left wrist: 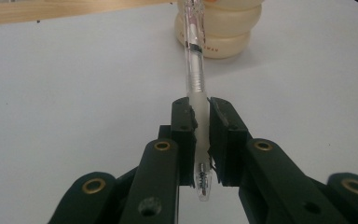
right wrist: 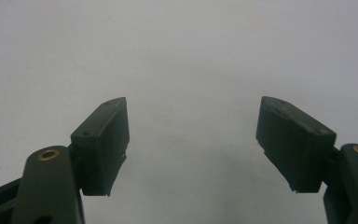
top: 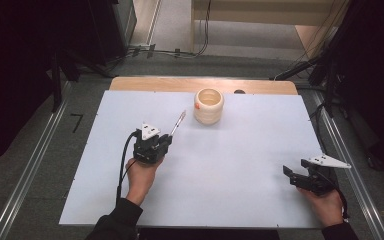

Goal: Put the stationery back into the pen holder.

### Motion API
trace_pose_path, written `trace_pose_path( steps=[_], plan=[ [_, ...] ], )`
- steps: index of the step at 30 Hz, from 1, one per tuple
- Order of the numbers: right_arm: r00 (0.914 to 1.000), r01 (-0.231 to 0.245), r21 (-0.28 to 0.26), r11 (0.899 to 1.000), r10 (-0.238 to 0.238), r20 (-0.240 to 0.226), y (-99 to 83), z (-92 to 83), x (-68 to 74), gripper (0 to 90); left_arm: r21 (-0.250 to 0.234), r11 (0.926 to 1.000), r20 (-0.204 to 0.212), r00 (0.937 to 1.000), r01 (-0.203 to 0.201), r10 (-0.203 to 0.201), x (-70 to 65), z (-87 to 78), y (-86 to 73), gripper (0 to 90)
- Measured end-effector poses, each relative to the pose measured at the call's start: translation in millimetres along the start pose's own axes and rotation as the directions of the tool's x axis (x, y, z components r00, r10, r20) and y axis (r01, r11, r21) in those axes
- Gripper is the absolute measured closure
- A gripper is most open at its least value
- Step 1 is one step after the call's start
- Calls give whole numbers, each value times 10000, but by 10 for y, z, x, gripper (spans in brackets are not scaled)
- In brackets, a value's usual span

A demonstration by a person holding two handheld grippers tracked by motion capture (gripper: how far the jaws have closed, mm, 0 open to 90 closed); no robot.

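A clear pen (top: 178,123) (left wrist: 195,70) with a whitish grip is clamped in my left gripper (top: 168,140) (left wrist: 200,119), which is shut on it near the tip end. The pen's long end points up and away toward a cream ribbed cup (top: 209,105) (left wrist: 223,32) standing upright at the back middle of the white sheet. The pen's writing tip sticks back between the jaws. My right gripper (top: 289,175) (right wrist: 193,140) rests near the sheet's front right edge, open wide with nothing between its jaws.
The white sheet (top: 220,165) covers a wooden table (top: 155,83). Cables (top: 170,52) run over the grey floor behind it. Dark stands (top: 60,70) flank both sides, with metal rails (top: 30,165) along the floor.
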State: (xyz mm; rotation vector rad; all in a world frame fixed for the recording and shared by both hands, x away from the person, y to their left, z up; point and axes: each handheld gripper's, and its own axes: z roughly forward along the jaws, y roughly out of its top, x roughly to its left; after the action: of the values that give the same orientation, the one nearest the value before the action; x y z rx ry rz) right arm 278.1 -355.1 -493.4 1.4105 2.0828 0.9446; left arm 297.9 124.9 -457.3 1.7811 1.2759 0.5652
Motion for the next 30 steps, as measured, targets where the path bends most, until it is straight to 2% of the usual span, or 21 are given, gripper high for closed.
trace_pose_path(
  steps=[7, 15, 22, 30],
  plan=[
    [10000, 18, 12, 10000, -17, -21, 0, 6, 2, 244, -65, 10000, 75, 10000, -30, 31, -31, 43, 39, 814],
    [10000, 35, 25, 10000, -35, -44, 1, 6, 6, 244, -191, 9996, 75, 9998, -208, 209, -82, 86, 142, 814],
    [10000, 6, 60, 10000, -6, -69, -2, 6, 3, 244, -313, 9993, 154, 9997, -195, 200, -121, 166, 224, 814],
    [10000, 9, 93, 10000, -8, -93, -5, 12, -1, 244, -336, 9989, 84, 9994, -334, 337, -137, 224, 292, 814]
  ],
)
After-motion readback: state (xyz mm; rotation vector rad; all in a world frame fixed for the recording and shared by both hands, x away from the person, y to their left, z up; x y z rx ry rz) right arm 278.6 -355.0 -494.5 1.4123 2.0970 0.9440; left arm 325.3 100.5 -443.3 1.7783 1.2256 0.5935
